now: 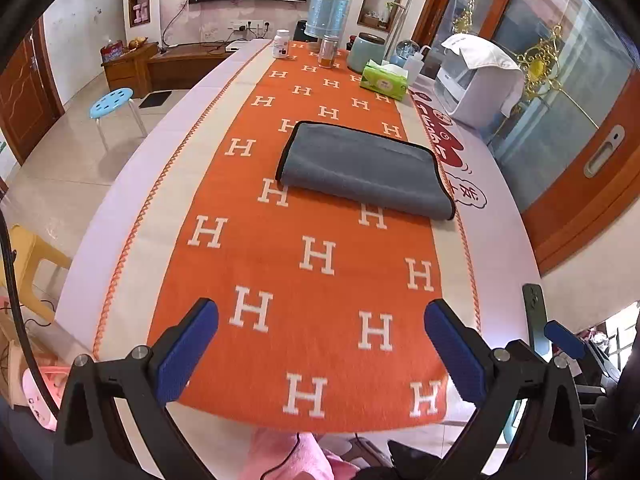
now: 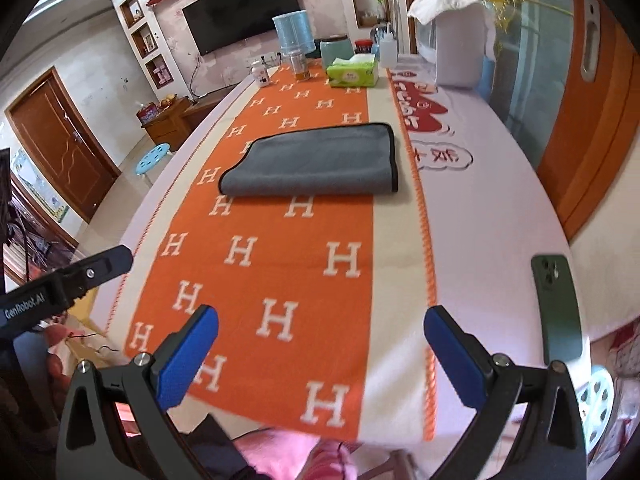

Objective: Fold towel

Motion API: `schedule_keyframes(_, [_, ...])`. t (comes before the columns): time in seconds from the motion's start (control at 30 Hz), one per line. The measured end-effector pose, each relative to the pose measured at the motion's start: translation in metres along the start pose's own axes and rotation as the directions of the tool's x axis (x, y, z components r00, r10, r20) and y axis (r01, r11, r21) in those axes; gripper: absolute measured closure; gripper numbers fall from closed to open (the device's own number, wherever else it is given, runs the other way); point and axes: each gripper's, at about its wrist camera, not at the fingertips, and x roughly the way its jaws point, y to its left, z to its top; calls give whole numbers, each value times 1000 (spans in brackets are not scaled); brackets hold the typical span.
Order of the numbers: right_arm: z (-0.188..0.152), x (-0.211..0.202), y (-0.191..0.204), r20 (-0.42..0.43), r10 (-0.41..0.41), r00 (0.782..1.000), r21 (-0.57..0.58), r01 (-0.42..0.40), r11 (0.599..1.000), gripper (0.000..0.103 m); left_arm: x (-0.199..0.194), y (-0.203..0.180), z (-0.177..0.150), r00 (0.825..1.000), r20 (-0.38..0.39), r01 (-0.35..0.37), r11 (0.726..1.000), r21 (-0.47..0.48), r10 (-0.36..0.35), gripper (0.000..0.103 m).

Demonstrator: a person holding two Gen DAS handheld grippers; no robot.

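A grey towel (image 1: 366,168) with black trim lies folded flat on the orange H-patterned cloth (image 1: 304,264) in the middle of the table; it also shows in the right wrist view (image 2: 316,164). My left gripper (image 1: 320,344) is open and empty, held near the table's front edge, well short of the towel. My right gripper (image 2: 320,344) is open and empty too, also near the front edge. The left gripper's finger (image 2: 108,262) shows at the left of the right wrist view.
A green tissue box (image 1: 384,82), jars, a blue container (image 1: 326,16) and a white appliance (image 1: 476,80) stand at the table's far end. A dark green phone (image 2: 556,304) lies at the front right. A blue stool (image 1: 114,104) stands on the floor at left.
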Motion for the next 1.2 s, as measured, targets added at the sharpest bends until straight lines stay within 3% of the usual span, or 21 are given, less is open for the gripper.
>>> schedule_keyframes(0.3, [1,-37,15,-11,-5,1000,31,5,999,0,-35,-6,6,1000,9,-10,999,44,10,1])
schedule_keyframes(0.57, [12,-59,32,56,-18,998,22,17,1000,0,-66,-19,16,991,128,-53,990,128,36,1])
schedule_keyframes(0.87, [9,-71,43,141,-73,987,27,70,997,0,-74,-12,11,977,183,-131,986,102,111,1])
schedule_keyframes(1.2, [7,-72,42,143,-106,984,35,102,994,0,-75,-11,6,969,200,-168,982,91,147,1])
